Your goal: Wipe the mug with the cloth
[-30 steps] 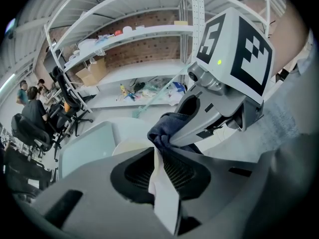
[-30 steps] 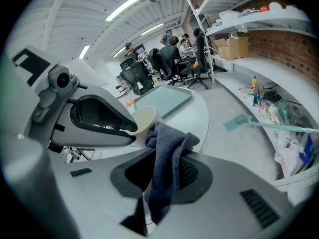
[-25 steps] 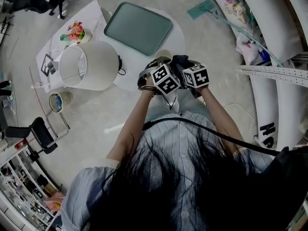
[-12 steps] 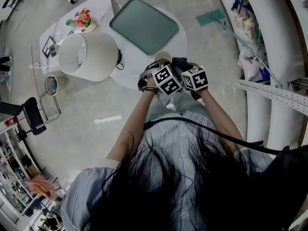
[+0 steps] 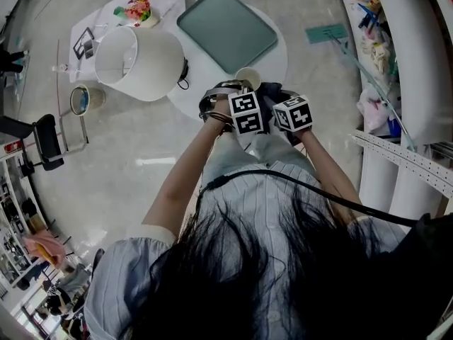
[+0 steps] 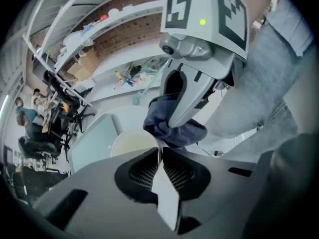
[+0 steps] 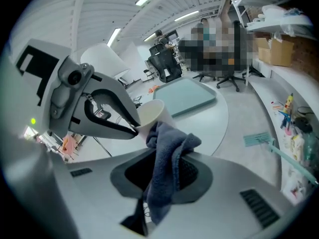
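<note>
Lampshade: white, laid on its side well to the left of the mug; nothing is touching it.
Tray: green and flat, set beyond the mug on the same surface.
Surface: round and white. The mug is seen over its edge nearest the person, but whether the mug's base rests on it cannot be told.
Left gripper: closed on the mug's thin wall at the rim, with one jaw inside and one outside.
Mug: cream-white and pinched at the rim only, with its mouth open. The cloth is met on its right side.
Cloth: dark blue and bunched. A fold is pressed against the mug's rim and outer wall, and a loose tail hangs below the jaws.
Right gripper: clamped on the cloth, just right of the mug and close to the left gripper.
Step judged: wiping is under way, and only the right side of the mug is covered.
Risk, grip: the mug could be levered or slid out of the narrow rim pinch if the cloth is pushed hard sideways.
Risk, snag: a fold could be caught on the left gripper's jaw, so the cloth could be dragged from the right gripper.
Risk, fall: a mug released this near the surface's edge could be dropped to the floor.
</note>
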The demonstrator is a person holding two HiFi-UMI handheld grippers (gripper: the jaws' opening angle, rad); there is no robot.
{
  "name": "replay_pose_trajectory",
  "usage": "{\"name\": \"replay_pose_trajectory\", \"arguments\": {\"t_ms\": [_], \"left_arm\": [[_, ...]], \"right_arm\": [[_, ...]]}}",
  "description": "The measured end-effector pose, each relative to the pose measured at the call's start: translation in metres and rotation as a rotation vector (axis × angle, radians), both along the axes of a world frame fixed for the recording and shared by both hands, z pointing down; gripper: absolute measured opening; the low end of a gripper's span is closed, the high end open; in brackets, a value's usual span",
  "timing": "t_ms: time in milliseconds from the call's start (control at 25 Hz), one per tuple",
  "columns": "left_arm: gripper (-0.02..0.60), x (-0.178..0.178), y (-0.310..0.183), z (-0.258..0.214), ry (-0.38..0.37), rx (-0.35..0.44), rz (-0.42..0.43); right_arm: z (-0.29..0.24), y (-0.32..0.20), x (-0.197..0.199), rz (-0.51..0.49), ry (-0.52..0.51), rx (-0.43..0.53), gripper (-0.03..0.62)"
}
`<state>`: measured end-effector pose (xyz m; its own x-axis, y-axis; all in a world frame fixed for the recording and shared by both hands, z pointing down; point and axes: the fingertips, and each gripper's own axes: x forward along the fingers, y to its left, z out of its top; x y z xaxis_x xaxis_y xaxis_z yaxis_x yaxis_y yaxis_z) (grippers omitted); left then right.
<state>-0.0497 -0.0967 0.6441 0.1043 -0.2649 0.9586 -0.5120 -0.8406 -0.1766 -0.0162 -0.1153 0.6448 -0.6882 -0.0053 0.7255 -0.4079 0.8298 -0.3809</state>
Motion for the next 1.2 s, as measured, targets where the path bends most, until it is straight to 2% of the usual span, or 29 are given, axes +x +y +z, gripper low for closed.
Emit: {"name": "replay_pose_trajectory", "arguments": {"t_ms": [240, 560, 640, 680, 760, 840, 1000, 1080, 1200], "left_arm": [[0.041, -0.010, 0.010, 0.001, -0.075, -0.023, 0.164], [0.041, -0.026, 0.015, 0.002, -0.257, -0.013, 0.561], [0.041, -0.031, 0.012, 0.002, -0.296, 0.006, 0.625], [0.043, -0.032, 0.011, 0.003, -0.306, 0.010, 0.627], [0.043, -0.033, 0.010, 0.002, -0.297, 0.007, 0.569], [0.044, -0.030, 0.011, -0.001, -0.236, 0.005, 0.451], [0.082, -0.021, 0.013, -0.015, -0.001, 0.002, 0.103], [0.084, -0.017, 0.008, -0.023, 0.101, 0.033, -0.088], [0.084, -0.014, -0.003, -0.032, 0.171, 0.105, -0.299]], "right_arm": [[-0.002, 0.002, -0.007, -0.016, -0.010, -0.004, 0.086], [0.000, 0.002, -0.006, -0.022, -0.009, 0.003, 0.086], [0.000, 0.003, -0.007, -0.027, -0.006, 0.011, 0.086], [0.000, 0.003, -0.007, -0.029, -0.004, 0.016, 0.086], [-0.001, 0.005, -0.006, -0.028, 0.000, 0.023, 0.086], [-0.001, 0.005, -0.006, -0.026, 0.001, 0.028, 0.086], [-0.002, 0.004, -0.006, -0.029, 0.000, 0.038, 0.086], [-0.003, 0.003, -0.005, -0.027, -0.001, 0.039, 0.086], [-0.003, 0.004, -0.004, -0.024, -0.004, 0.040, 0.086]]}}
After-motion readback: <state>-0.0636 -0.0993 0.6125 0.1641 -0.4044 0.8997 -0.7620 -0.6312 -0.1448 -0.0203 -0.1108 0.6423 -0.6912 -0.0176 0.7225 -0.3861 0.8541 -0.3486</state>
